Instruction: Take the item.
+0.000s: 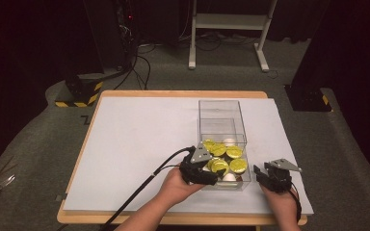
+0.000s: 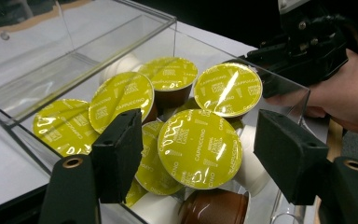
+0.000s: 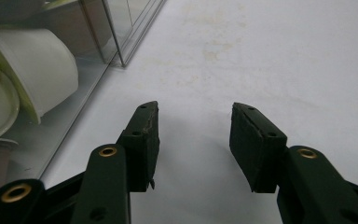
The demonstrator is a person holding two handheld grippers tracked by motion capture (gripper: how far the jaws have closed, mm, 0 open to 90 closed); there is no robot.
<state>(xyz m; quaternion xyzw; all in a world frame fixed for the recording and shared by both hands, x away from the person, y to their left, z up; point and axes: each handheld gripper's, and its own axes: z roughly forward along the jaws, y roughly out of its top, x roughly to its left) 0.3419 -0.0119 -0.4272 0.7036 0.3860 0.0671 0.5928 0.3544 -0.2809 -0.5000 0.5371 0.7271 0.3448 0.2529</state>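
Capsules with yellow-green foil lids point(image 2: 199, 147) crowd the near end of the clear plastic box point(image 1: 221, 107), which stands on the white sheet point(image 1: 139, 144) covering the wooden table point(image 1: 178, 94). I count six lids from the left gripper view, plus one brown capsule point(image 2: 214, 207) and at least two white ones (those are half buried, so the tally is loose). Far half of the box is bare.

The left gripper point(image 2: 198, 154) hangs over the near end of the box with its jaws spread wide on either side of the front lid, pads not touching it. The right gripper point(image 3: 193, 142) sits on the sheet just beside the box's right wall, jaws partly apart with nothing between them, only bare paper ahead.

Room to move: the sheet lies open to the left of the box and beyond it; on the right the sheet's edge is near the right hand point(image 1: 282, 202).

Each lid reads "CAPPUCCINO"; the smaller brand print above it I cannot make out.
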